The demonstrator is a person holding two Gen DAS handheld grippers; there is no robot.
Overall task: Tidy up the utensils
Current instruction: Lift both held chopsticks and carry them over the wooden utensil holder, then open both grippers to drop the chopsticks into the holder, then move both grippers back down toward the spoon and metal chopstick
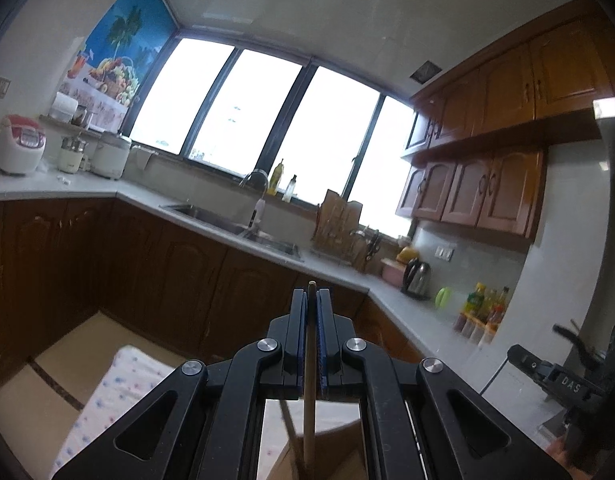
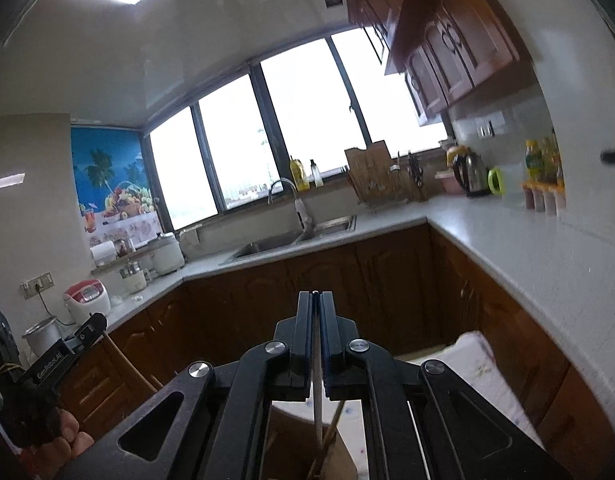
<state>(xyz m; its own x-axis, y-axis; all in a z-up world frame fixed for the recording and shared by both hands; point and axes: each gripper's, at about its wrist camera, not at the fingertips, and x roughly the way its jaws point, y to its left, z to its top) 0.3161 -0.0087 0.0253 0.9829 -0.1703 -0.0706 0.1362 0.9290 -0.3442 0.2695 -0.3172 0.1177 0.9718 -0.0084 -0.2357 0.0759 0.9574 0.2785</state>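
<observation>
My left gripper (image 1: 312, 292) is shut on a thin wooden utensil handle (image 1: 308, 420). The handle runs upright between the pads, and its tip just clears the fingertips. My right gripper (image 2: 316, 294) is shut on a slim pale grey utensil handle (image 2: 317, 408) that hangs down between its pads. Under both grippers is the open top of a brown cardboard box (image 2: 341, 460), with another wooden stick (image 2: 332, 428) leaning in it. The working ends of both held utensils are hidden. Each gripper appears at the edge of the other's view, the left one (image 2: 67, 350) with a hand around its grip.
A U-shaped white counter (image 2: 507, 248) on brown cabinets surrounds the floor space. It carries a sink (image 2: 291, 240), a dish rack (image 2: 383, 184), a kettle (image 2: 469, 178), bottles (image 2: 541, 172) and rice cookers (image 1: 21, 144). A patterned white cloth (image 1: 119, 392) lies low beside the box.
</observation>
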